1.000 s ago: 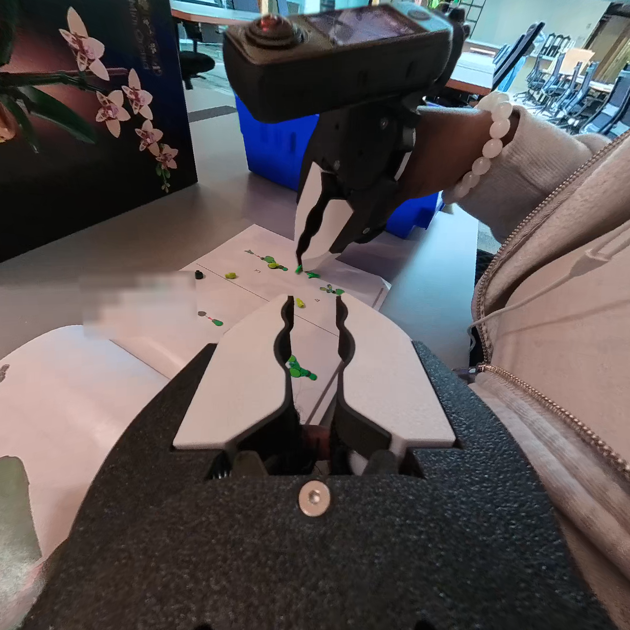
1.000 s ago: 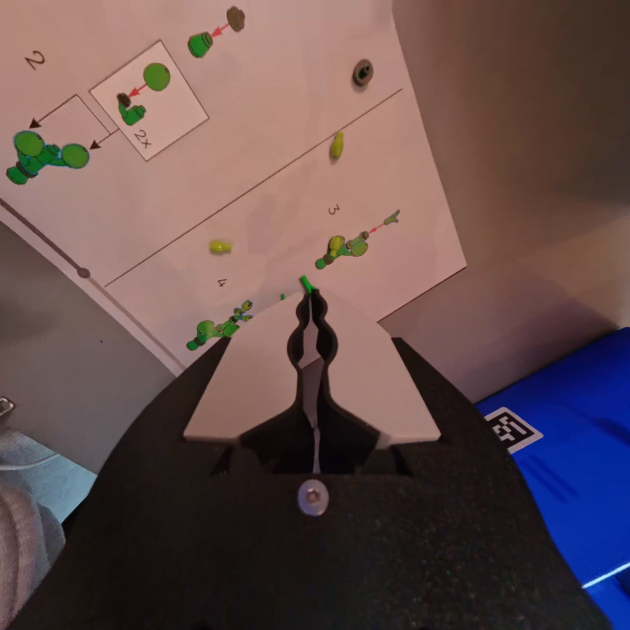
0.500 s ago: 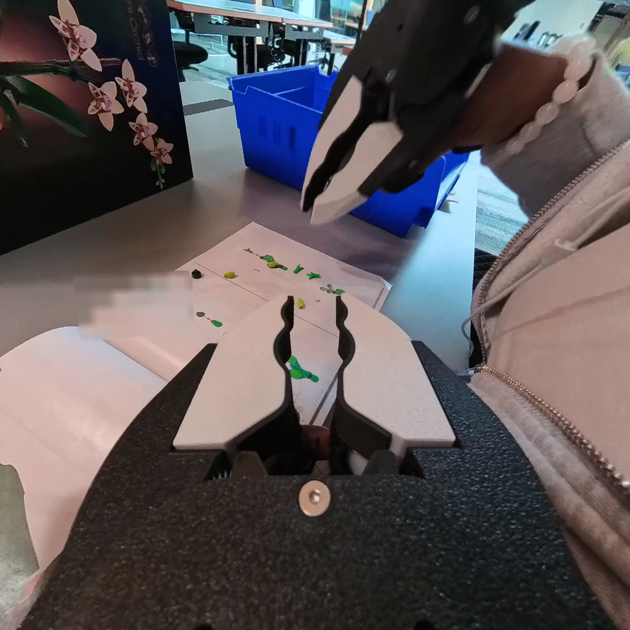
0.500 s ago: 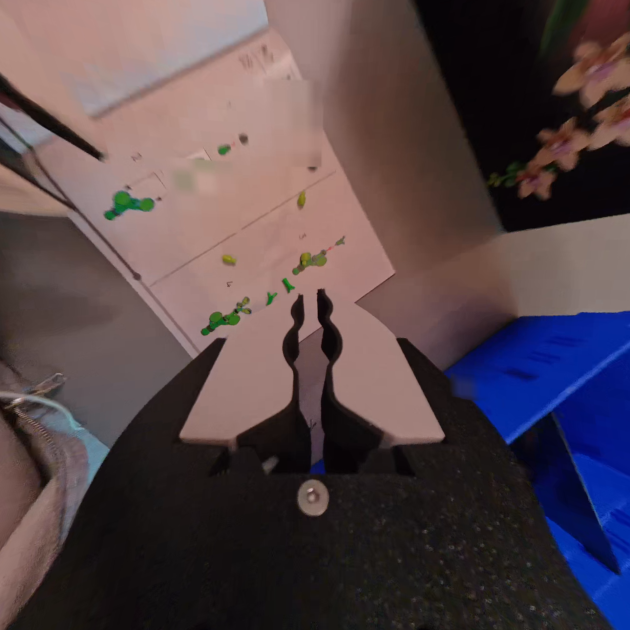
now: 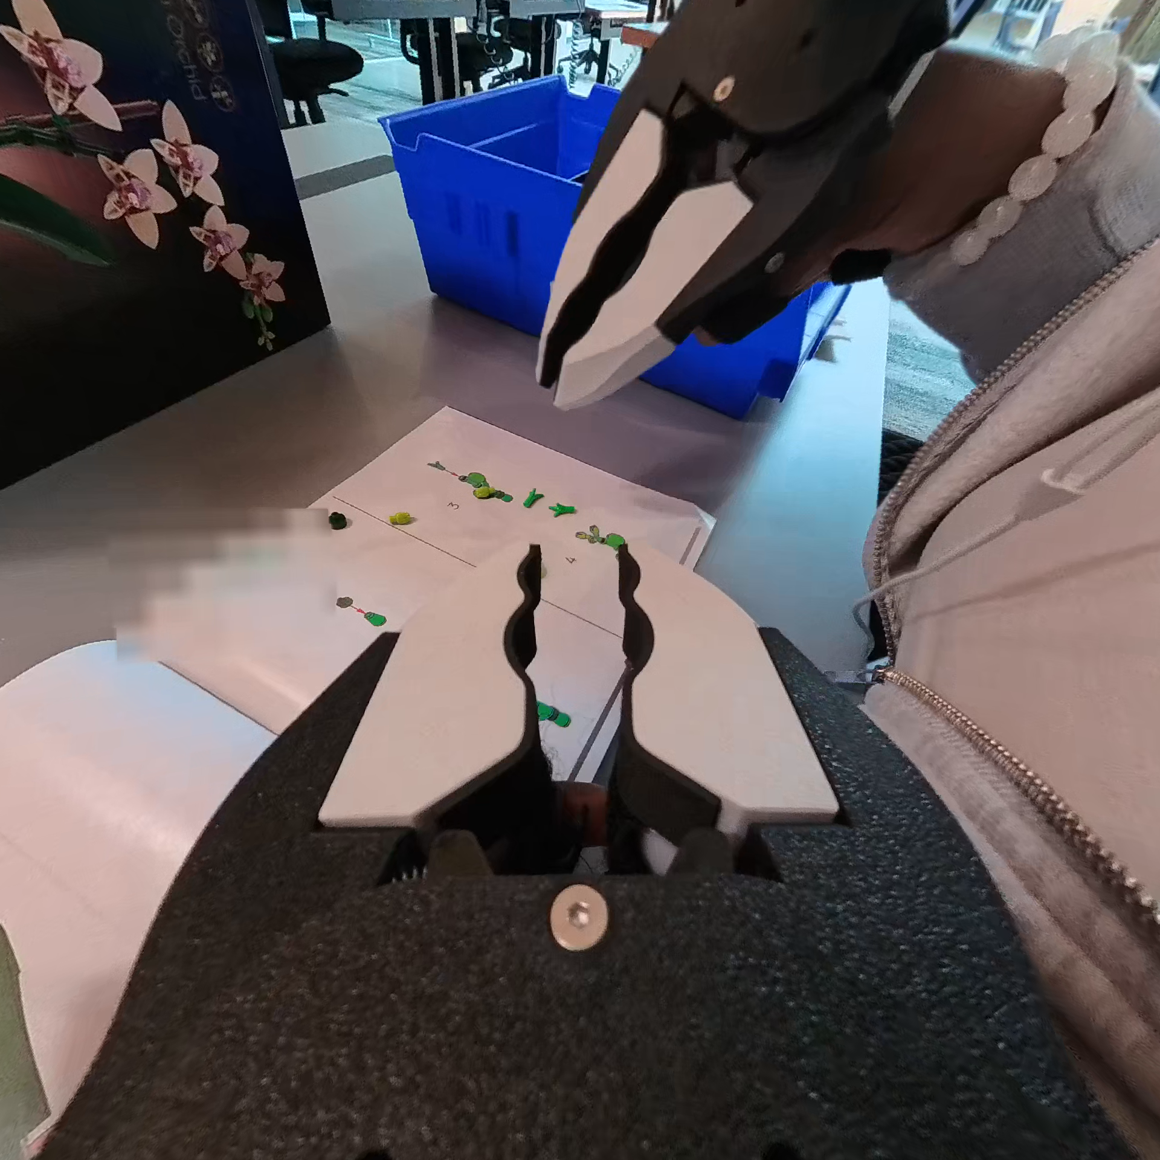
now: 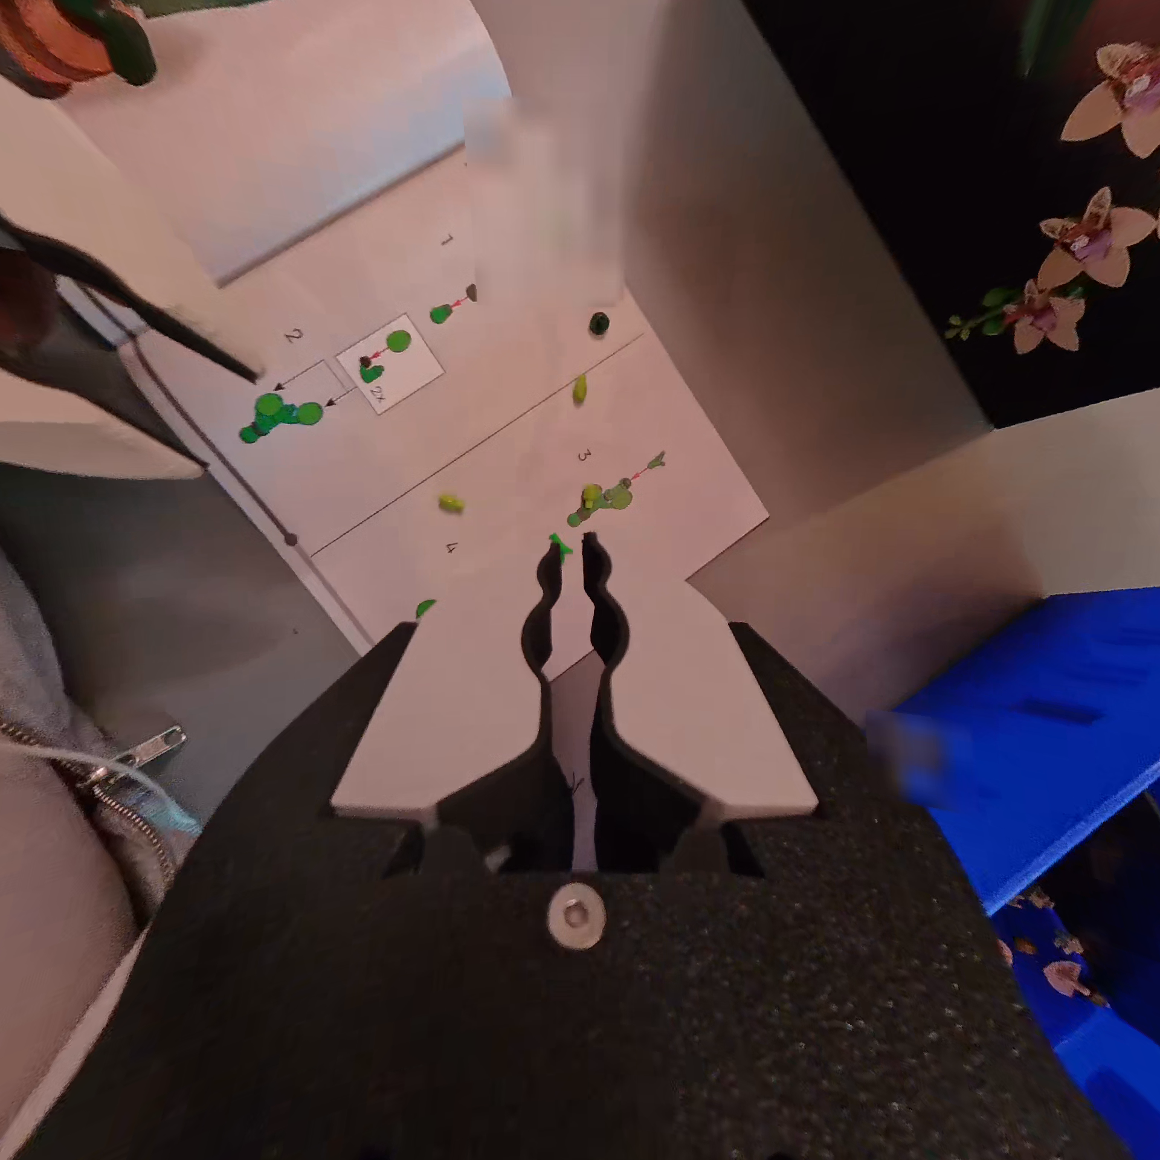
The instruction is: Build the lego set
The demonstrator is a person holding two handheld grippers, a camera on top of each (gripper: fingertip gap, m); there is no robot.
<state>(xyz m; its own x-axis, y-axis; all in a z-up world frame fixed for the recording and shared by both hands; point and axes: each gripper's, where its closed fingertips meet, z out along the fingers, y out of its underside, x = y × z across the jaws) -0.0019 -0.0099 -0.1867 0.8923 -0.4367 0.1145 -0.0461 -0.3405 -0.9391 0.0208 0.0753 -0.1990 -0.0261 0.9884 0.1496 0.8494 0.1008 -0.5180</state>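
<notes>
On the left, the lego box (image 5: 125,207) printed with orchids stands upright on the grey surface (image 5: 263,414). The open instruction booklet (image 5: 439,565) lies in front of it, carrying loose pieces: a dark stud (image 5: 337,520), a lime piece (image 5: 400,518) and two green sprigs (image 5: 545,502), all apart from one another. The left gripper (image 5: 577,565) hovers low over the page, fingers spread and empty. To the right, the right gripper (image 5: 555,383) has lifted clear of the page, where a second ago its closed tips touched a green sprig; its fingers are now slightly parted and hold nothing. Judgement: the pick attempt yielded no part, so this assembly step remains open. A blue bin (image 5: 502,207) stands behind, at right.
</notes>
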